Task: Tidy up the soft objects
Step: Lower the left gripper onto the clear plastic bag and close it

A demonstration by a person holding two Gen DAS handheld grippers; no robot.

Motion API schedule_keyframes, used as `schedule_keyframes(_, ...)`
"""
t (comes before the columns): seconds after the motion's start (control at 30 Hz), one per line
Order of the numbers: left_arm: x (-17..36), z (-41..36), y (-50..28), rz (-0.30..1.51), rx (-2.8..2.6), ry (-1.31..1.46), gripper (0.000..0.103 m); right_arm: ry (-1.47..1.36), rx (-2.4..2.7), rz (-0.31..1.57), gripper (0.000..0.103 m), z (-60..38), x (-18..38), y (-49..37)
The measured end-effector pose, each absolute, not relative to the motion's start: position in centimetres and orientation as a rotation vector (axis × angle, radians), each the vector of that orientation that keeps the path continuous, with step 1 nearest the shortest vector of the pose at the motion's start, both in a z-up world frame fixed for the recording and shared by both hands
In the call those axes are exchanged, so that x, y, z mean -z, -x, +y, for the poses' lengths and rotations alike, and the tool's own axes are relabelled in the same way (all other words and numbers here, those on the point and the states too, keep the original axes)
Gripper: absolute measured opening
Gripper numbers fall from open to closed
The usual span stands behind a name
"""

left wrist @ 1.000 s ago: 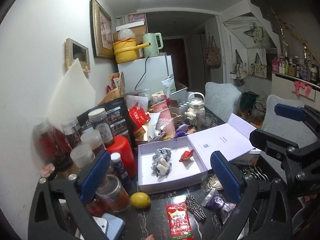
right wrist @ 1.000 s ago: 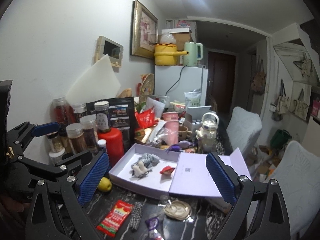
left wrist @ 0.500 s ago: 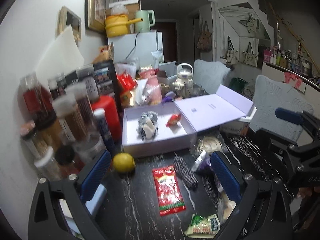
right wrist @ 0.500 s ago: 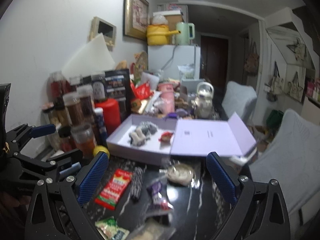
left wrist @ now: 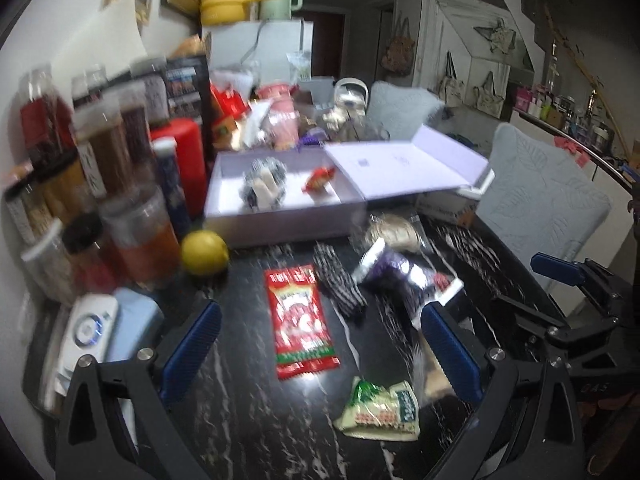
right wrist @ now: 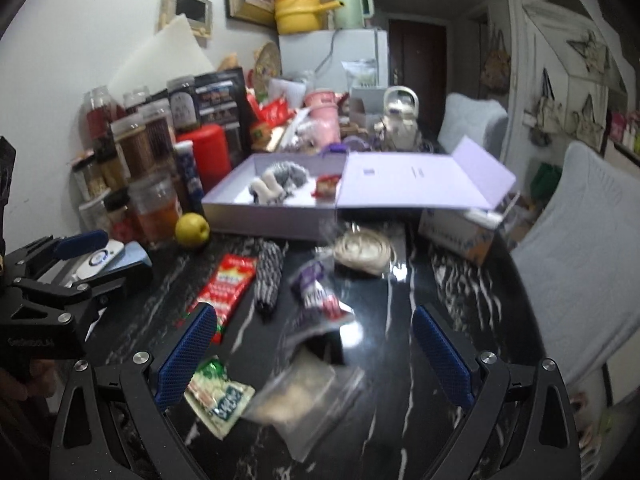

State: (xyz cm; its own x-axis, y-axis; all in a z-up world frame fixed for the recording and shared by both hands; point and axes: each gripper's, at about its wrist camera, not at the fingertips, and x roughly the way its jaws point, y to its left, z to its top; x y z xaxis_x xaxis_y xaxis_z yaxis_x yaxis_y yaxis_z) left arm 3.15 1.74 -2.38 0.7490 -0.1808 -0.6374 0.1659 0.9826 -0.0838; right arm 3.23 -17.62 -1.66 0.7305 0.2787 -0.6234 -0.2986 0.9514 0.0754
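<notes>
An open lilac box [left wrist: 280,224] [right wrist: 264,220] stands on the black marble table. It holds a striped soft toy [left wrist: 264,188] [right wrist: 280,182] and a small red item [left wrist: 318,180] [right wrist: 326,184]. A checked soft piece [left wrist: 338,280] [right wrist: 268,278] lies in front of the box beside a red sachet [left wrist: 300,320] [right wrist: 228,284]. My left gripper [left wrist: 320,344] is open and empty above the table, over the sachet. My right gripper [right wrist: 308,348] is open and empty over several packets.
Jars and bottles [left wrist: 100,184] crowd the left side with a lemon [left wrist: 204,254] [right wrist: 192,230]. A purple packet [left wrist: 404,276], a green packet [left wrist: 380,408] [right wrist: 218,396], a clear bag [right wrist: 308,400] and a coiled item [right wrist: 362,250] lie on the table. Grey chairs [left wrist: 540,200] stand right.
Both grippers have drawn back and tilted down, so more of the table front and its packets shows. Both stay open and empty.
</notes>
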Motion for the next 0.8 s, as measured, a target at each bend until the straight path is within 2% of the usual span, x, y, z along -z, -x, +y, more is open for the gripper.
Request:
schedule_keyframes(0.33, 6.0, -1.2, -3.9, 0.788, 0.245, 0.007, 0.102, 0.033, -0.25, 0.775, 0.1, -19.6, 5.6, -3.3)
schedule_keyframes(0.8, 8.8, -7.4, -5.3, 0.909, 0.421, 0.001, 0.102, -0.039, -0.142, 0.819, 0.1, -25.5, 7.8, -3.4)
